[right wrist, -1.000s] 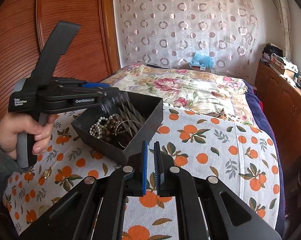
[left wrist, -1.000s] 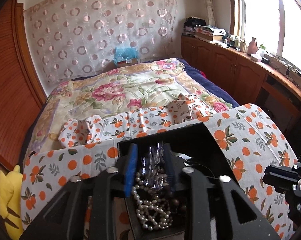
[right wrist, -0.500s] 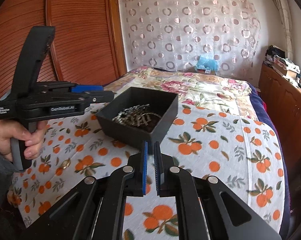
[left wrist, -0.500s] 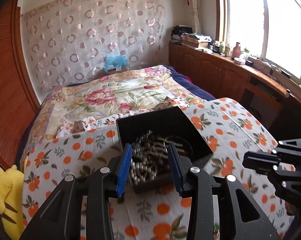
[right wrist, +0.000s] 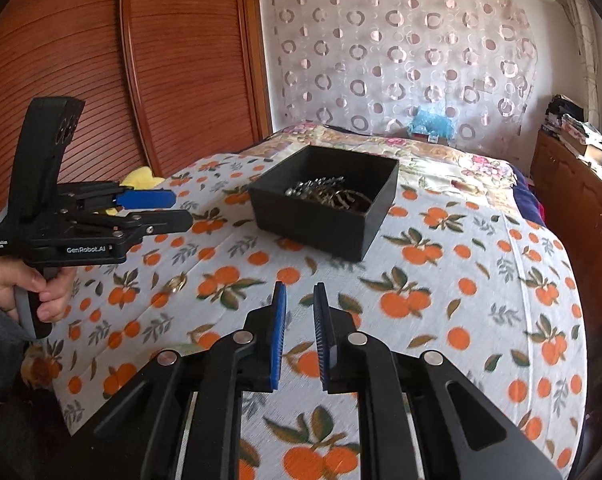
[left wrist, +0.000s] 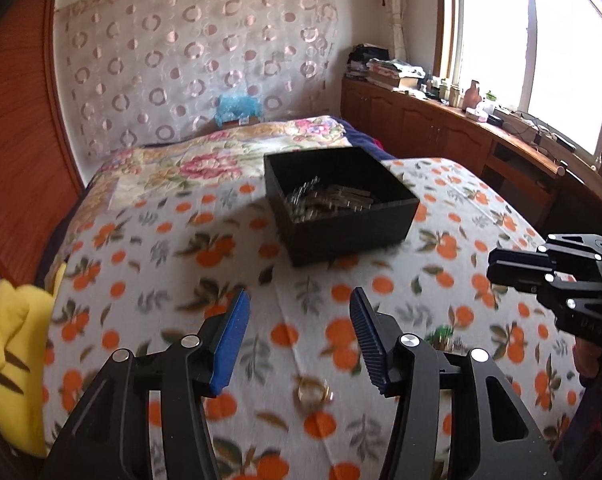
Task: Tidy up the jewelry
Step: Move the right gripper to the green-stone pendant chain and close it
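Observation:
A black open box (left wrist: 341,204) (right wrist: 325,208) holding a heap of necklaces and beads (left wrist: 325,200) (right wrist: 329,194) sits on the orange-print cloth. A gold ring (left wrist: 312,392) (right wrist: 175,282) lies on the cloth just below and between my left fingers. My left gripper (left wrist: 299,340) (right wrist: 169,210) is open and empty, well back from the box. A small green piece (left wrist: 441,336) lies to its right. My right gripper (right wrist: 299,334) (left wrist: 501,268) is slightly open and empty, above bare cloth in front of the box.
The cloth (right wrist: 461,280) covers a table that stands against a floral bed (left wrist: 205,160). A yellow plush (left wrist: 9,352) lies at the left edge. Wooden wardrobe doors (right wrist: 141,80) stand on the left, a wooden counter (left wrist: 481,140) under the window on the right.
My left gripper has pulled back from the box and opened wide, with the necklaces left in the box. My right gripper has opened a little and drawn back.

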The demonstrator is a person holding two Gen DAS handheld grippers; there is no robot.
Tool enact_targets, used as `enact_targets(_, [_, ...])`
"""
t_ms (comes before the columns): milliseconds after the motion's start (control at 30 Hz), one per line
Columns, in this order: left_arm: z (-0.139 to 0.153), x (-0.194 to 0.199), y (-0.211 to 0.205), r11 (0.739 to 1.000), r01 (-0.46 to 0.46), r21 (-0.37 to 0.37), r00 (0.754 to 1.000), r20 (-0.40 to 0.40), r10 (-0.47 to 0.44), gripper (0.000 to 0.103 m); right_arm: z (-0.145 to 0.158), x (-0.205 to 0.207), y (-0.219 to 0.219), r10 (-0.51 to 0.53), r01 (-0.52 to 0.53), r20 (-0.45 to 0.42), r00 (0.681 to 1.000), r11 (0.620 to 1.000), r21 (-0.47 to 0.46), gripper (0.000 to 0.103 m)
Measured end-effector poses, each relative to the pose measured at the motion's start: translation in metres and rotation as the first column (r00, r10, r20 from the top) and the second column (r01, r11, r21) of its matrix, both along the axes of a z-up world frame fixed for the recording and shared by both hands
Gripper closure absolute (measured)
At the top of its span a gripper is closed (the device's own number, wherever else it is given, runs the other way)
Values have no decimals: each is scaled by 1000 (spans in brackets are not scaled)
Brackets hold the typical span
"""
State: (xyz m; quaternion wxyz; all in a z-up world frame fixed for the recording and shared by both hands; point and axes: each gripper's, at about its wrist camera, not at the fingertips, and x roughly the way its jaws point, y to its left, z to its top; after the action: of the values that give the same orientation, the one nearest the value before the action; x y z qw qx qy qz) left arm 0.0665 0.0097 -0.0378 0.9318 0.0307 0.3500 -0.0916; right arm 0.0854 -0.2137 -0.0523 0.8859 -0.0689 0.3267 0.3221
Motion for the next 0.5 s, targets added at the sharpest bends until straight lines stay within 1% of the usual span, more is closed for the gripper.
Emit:
enact_targets(33, [-3, -4, 2, 1000, -6, 0, 1000, -4, 6, 49, -1, -2, 1, 2, -2, -3, 1000, 1000, -1, 87])
enact_targets(100, [-7, -10, 6, 1000, -14, -7, 1000, -8, 14, 39, -5, -5, 3, 2, -2, -7, 1000, 1000, -11, 87])
enact_targets(167, [-11, -15, 8, 1000, -17, -17, 1000, -13, 17, 33, -9, -5, 4, 4, -4, -17, 1000, 1000, -17, 87])
enact_targets(200, [-12, -17, 8, 1000, -20, -18, 1000, -14, 19, 31, -12, -4, 5, 8, -8, -30, 1000, 1000, -23, 85])
enact_targets(233, [-14, -19, 9, 1000, -22, -18, 1000, -16, 22, 29, -15, -2, 6, 13, -14, -39, 999, 999, -29, 81])
enact_targets(300, [-16, -22, 10, 999, -26, -23, 999, -20, 25, 22, -21, -1, 10, 22, -24, -56, 998, 999, -48, 75])
enact_targets(400, [-21, -24, 12, 999, -31, -21, 999, -35, 30, 20, -28, 2, 16, 34, -39, -75, 997, 997, -67, 75])
enact_targets(500, [-25, -25, 14, 999, -33, -16, 998, -45, 32, 19, -34, 7, 24, 55, -63, -101, 993, 995, -80, 75])
